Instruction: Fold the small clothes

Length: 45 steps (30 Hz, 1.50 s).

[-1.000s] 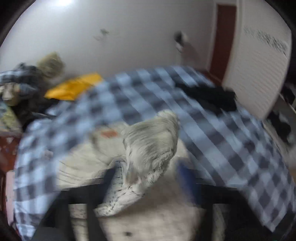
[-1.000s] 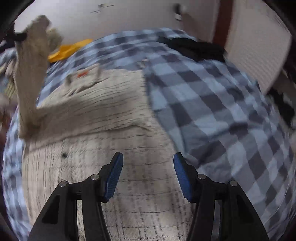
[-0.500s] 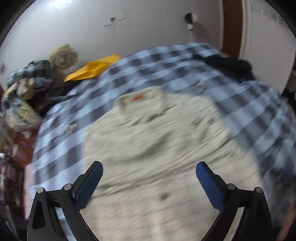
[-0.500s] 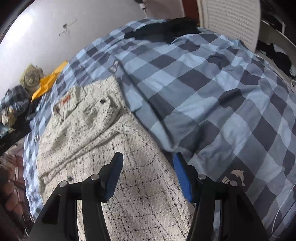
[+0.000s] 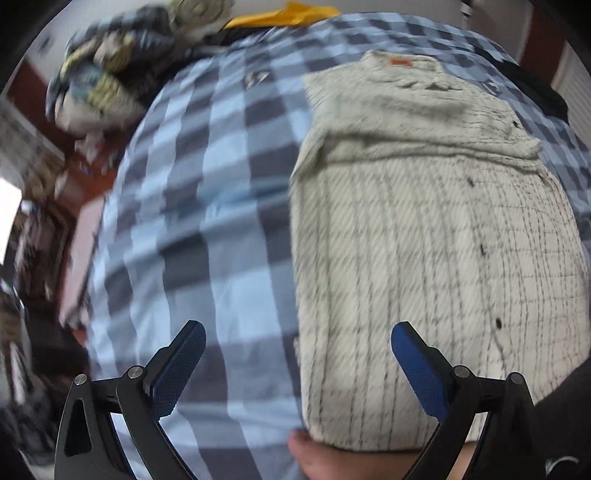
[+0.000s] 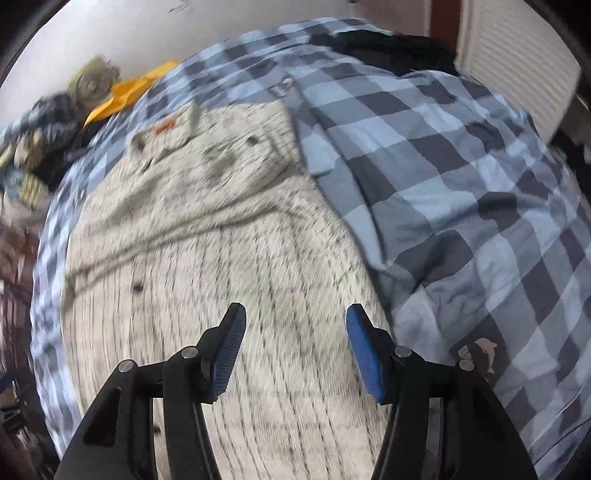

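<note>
A cream checked shirt [image 5: 424, 229] with an orange neck label lies on the blue plaid bedspread [image 5: 207, 206], its sleeves folded across the chest. My left gripper [image 5: 295, 347] is open and empty, above the shirt's lower left edge. In the right wrist view the same shirt [image 6: 229, 236] fills the middle. My right gripper [image 6: 295, 332] is open and empty, above the shirt's lower right part near its right edge.
A pile of clothes [image 5: 107, 70] and a yellow item [image 5: 284, 16] lie at the bed's far left. A black garment [image 6: 391, 48] lies at the far right. A white slatted door [image 6: 517, 62] stands on the right. The plaid cover [image 6: 461, 192] is rumpled beside the shirt.
My left gripper let go of the sleeve it held up, opened, and moved left and down to the shirt's left edge. The sleeve now lies across the chest. My right gripper stayed open over the shirt.
</note>
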Each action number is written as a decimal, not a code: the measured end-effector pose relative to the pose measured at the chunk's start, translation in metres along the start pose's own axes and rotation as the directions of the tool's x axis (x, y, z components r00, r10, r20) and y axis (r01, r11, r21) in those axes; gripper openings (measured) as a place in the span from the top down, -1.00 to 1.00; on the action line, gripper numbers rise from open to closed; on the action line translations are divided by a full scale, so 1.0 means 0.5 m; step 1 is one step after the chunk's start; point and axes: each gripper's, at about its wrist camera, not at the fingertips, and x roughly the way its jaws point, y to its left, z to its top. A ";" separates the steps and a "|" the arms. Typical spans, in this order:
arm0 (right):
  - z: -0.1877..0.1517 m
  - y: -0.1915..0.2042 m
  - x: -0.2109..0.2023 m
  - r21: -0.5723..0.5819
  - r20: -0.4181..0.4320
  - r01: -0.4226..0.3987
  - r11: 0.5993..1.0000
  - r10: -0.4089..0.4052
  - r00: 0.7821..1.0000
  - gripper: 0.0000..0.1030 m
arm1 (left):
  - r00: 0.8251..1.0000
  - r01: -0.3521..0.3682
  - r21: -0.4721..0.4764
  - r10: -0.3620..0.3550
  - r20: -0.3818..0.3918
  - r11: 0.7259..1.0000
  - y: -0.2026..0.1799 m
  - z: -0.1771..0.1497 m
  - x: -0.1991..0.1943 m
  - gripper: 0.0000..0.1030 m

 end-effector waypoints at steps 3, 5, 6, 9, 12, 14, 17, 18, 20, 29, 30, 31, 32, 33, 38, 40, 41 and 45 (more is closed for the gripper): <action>-0.025 0.001 -0.024 -0.073 -0.118 -0.099 0.992 0.090 0.989 -0.02 | 0.998 0.036 -0.045 -0.038 -0.050 0.998 0.024 -0.028 0.039 -0.98; -0.049 -0.006 -0.032 -0.126 -0.257 -0.115 0.985 0.079 0.963 -0.02 | 0.988 0.042 -0.082 -0.053 -0.142 0.996 0.030 -0.032 0.078 -0.98; -0.059 -0.010 -0.032 -0.144 -0.311 -0.117 0.983 0.067 0.948 -0.02 | 0.983 0.062 -0.090 -0.076 -0.167 0.994 0.029 -0.032 0.092 -0.98; -0.095 -0.049 -0.017 -0.156 -0.485 -0.119 0.981 0.029 0.874 -0.03 | 0.959 0.148 -0.097 -0.166 -0.228 0.984 0.020 -0.030 0.130 -0.98; -0.124 -0.105 0.029 -0.136 -0.589 -0.030 0.990 -0.056 0.806 -0.52 | 0.944 0.133 -0.051 -0.142 -0.297 0.990 0.005 -0.038 0.170 -0.98; -0.135 -0.134 0.063 -0.147 -0.618 0.044 0.988 -0.127 0.776 -0.53 | 0.934 0.132 -0.037 -0.136 -0.330 0.991 0.000 -0.041 0.191 -0.98; -0.157 -0.177 0.143 -0.108 -0.733 0.048 0.993 -0.112 0.671 -0.53 | 0.915 0.169 -0.037 -0.171 -0.367 0.985 -0.010 -0.050 0.215 -0.98; -0.163 -0.189 0.162 -0.056 -0.774 0.028 0.998 -0.061 0.630 -0.53 | 0.911 0.177 -0.034 -0.177 -0.373 0.984 -0.013 -0.052 0.221 -0.98; -0.163 -0.203 0.181 -0.007 -0.793 0.015 1.000 -0.015 0.610 -0.53 | 0.903 0.185 -0.017 -0.176 -0.391 0.983 -0.022 -0.055 0.233 -0.98; -0.167 -0.195 0.265 -0.081 -0.856 -0.046 0.996 -0.046 0.515 -0.52 | 0.876 0.190 0.008 -0.166 -0.453 0.982 -0.058 -0.082 0.305 -0.05; -0.161 -0.187 0.266 -0.095 -0.850 -0.046 0.994 -0.057 0.524 -0.46 | 0.875 0.196 0.003 -0.174 -0.453 0.981 -0.063 -0.087 0.316 0.21; -0.156 -0.181 0.266 -0.114 -0.840 -0.051 0.992 -0.069 0.538 -0.09 | 0.878 0.201 0.000 -0.180 -0.444 0.980 -0.064 -0.089 0.317 0.44; -0.153 -0.172 0.263 -0.136 -0.831 -0.069 0.988 -0.075 0.552 0.12 | 0.884 0.199 -0.001 -0.180 -0.432 0.980 -0.063 -0.090 0.317 0.55; -0.153 -0.167 0.260 -0.153 -0.823 -0.074 0.985 -0.086 0.561 0.33 | 0.892 0.196 0.000 -0.178 -0.416 0.981 -0.065 -0.090 0.315 0.70; -0.144 -0.166 0.219 -0.193 -0.762 -0.074 0.978 -0.101 0.640 0.74 | 0.919 0.217 -0.004 -0.205 -0.337 0.976 -0.075 -0.088 0.284 0.90; -0.138 -0.170 0.197 -0.166 -0.743 -0.083 0.983 -0.070 0.665 0.82 | 0.924 0.255 -0.023 -0.251 -0.288 0.967 -0.076 -0.086 0.265 0.92; -0.133 -0.174 0.180 -0.158 -0.728 -0.094 0.983 -0.051 0.684 0.83 | 0.925 0.280 -0.041 -0.281 -0.257 0.959 -0.073 -0.086 0.250 0.92; -0.117 -0.188 0.081 -0.096 -0.632 -0.167 0.981 0.069 0.772 0.86 | 0.888 0.439 -0.129 -0.451 -0.091 0.889 -0.047 -0.082 0.186 0.93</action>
